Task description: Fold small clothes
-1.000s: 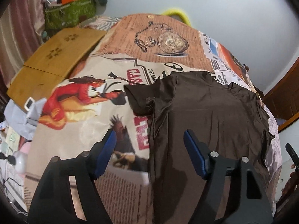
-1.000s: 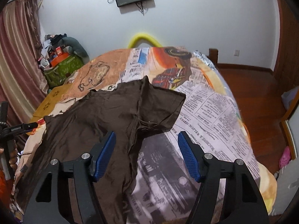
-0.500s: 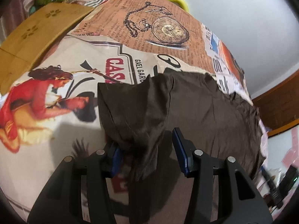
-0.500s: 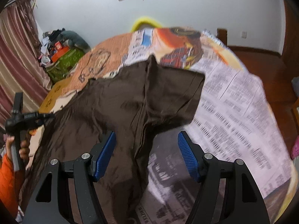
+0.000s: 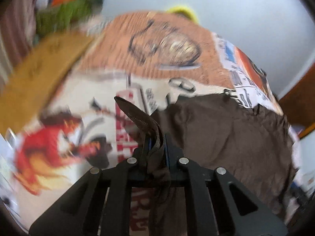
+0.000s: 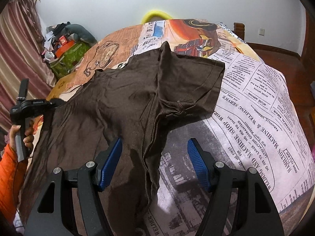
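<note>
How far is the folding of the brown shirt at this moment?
Done: the brown shirt is spread on the printed bedsheet. In hand: the left gripper is closing on a bunch of its fabric; the right gripper hovers open over the side seam. Left: no fold is visible.

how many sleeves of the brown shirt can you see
2. One short sleeve lies flat on the printed bedspread; the other sleeve is pinched in the closing left gripper.
</note>
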Motion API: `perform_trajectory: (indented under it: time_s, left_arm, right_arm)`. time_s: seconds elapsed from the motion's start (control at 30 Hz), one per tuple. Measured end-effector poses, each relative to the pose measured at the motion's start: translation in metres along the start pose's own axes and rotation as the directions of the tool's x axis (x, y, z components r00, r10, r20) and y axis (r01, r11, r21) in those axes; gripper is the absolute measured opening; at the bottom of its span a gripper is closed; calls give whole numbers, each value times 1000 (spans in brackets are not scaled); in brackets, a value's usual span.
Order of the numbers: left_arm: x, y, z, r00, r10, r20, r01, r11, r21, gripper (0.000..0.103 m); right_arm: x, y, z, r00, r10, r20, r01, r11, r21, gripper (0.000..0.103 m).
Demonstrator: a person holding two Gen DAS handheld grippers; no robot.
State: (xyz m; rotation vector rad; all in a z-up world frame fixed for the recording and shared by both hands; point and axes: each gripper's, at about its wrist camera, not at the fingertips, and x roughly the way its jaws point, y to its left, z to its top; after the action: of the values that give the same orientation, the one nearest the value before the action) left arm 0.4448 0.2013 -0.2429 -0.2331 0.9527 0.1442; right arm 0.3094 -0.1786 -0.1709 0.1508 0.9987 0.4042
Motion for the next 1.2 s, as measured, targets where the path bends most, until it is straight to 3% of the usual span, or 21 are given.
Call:
perform_trajectory:
  time_s: [0.07,0.17,0.23,0.33,0.43,0.57,0.67,0.77,0.83,0.93,1.03,1.2]
  left_arm:
    - [-23,-29,3,996,28,89,-39,991,126,11]
    - [-45,-68,2,986,1,165,-46,961,272,11]
    - [-49,-94,-2,987,-51,153,-5,938,346,11]
    - [-33,-115,-6,994,-76,78,42,926,375,11]
    - [-12,-123,-14,998,-64,2,58,925,377,11]
    - [12,-121,-26,991,-74,-115,106,945,308,11]
    - [12,-114,-28,985,-86,-148,122,960,250,17]
    - [-3,-104,-26,984,-106,-141,136,966,218,34]
    - [-16,-95,-22,985,-125,-116,146,968,203,50]
    - [-38,-78,-15,985,-162,-64,171,966,194,58]
    - [-48,-58,-9,992,-125,-17,126,974,186,60]
    - [-34,-20,-9,992,-118,-45,122,989,88,60]
  right_arm:
    - [-1,-1,1,1000,-2,6,2,1000,3,65]
    - [-3,-3,2,1000,-1,12,1,1000,15,65]
    - [-5,-4,2,1000,5,18,-6,1000,26,65]
    - [-10,-4,4,999,11,31,-12,999,30,65]
    - [-15,-3,5,999,16,44,-17,999,27,65]
    - [-23,-7,6,998,17,63,-18,999,27,65]
    - [-26,-13,7,997,11,71,-14,999,36,65]
    - [-28,-18,5,997,7,73,-10,999,49,66]
    - [-28,-18,3,997,0,72,-4,999,52,65]
    - [-28,-19,2,998,-9,70,5,999,53,65]
    - [-29,-22,3,997,-20,70,16,998,55,65]
    - [-30,-24,9,997,-35,72,31,998,55,65]
